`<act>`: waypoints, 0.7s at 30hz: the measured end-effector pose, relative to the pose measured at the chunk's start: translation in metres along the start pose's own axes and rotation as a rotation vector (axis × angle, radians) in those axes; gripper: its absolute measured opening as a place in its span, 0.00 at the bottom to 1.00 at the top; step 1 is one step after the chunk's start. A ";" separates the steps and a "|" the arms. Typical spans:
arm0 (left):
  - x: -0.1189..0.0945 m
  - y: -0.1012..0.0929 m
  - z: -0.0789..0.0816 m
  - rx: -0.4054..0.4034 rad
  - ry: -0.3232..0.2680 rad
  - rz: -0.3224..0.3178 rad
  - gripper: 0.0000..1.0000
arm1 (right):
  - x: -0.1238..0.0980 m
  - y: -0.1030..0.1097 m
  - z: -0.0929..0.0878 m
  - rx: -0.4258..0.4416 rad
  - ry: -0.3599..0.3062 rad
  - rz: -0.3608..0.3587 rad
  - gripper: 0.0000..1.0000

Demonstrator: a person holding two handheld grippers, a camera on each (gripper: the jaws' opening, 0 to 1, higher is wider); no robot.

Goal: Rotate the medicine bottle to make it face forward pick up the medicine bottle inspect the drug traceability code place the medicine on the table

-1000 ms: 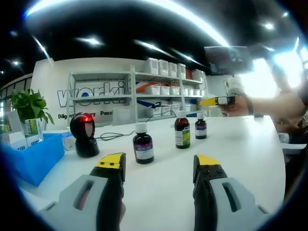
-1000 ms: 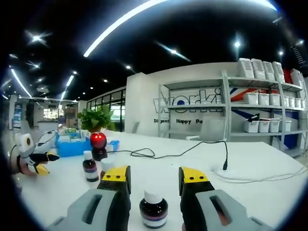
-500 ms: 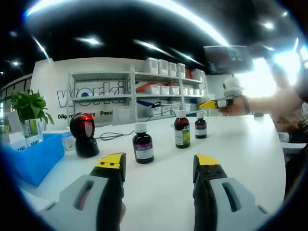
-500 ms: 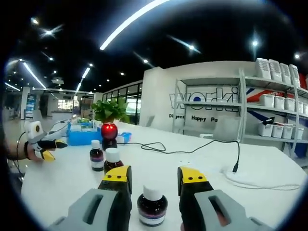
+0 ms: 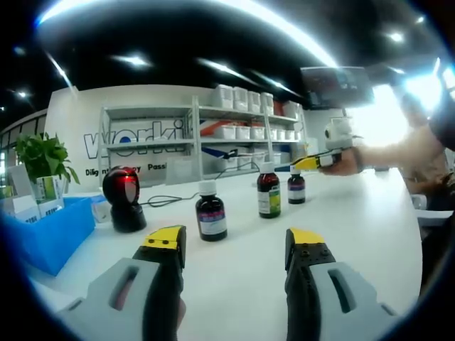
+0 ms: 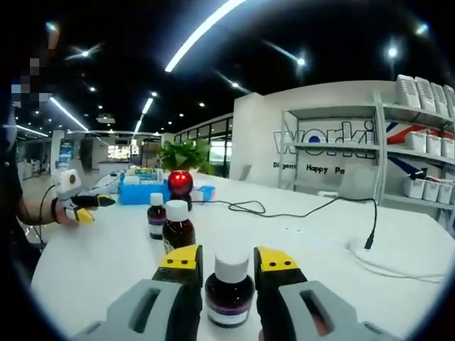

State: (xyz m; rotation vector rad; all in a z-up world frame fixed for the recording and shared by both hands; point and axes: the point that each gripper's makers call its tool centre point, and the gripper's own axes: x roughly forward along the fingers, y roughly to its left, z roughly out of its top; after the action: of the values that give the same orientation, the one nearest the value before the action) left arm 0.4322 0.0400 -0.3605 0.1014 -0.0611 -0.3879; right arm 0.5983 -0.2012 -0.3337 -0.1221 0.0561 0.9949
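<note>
In the right gripper view the right gripper (image 6: 228, 260) sits low in the frame with a medicine bottle (image 6: 229, 290) standing upright between its yellow-tipped jaws, white cap up, long axis vertical. The jaws flank it closely; whether they touch the glass I cannot tell. Its label is a pale band near the base, too blurred to tell which way it faces. Two more bottles (image 6: 168, 219) stand left of centre on the white table (image 6: 313, 245), with a red-lit scanner (image 6: 180, 183) behind them. At far left the left gripper (image 6: 91, 204) is held in a hand.

In the left gripper view the left gripper (image 5: 234, 240) has its jaws wide apart over bare table, holding nothing. Three upright bottles form a row mid-frame.
</note>
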 end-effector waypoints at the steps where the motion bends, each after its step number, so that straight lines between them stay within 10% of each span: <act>1: 0.000 0.000 0.000 0.000 0.000 0.000 0.48 | -0.001 -0.001 -0.001 0.005 -0.001 0.001 0.22; 21: 0.000 0.001 0.000 0.000 -0.002 0.002 0.48 | -0.001 0.000 0.005 -0.008 0.006 -0.065 0.13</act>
State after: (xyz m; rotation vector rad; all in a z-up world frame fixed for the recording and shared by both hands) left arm 0.4331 0.0412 -0.3604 0.1011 -0.0628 -0.3863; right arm 0.5975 -0.2012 -0.3282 -0.1336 0.0527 0.9305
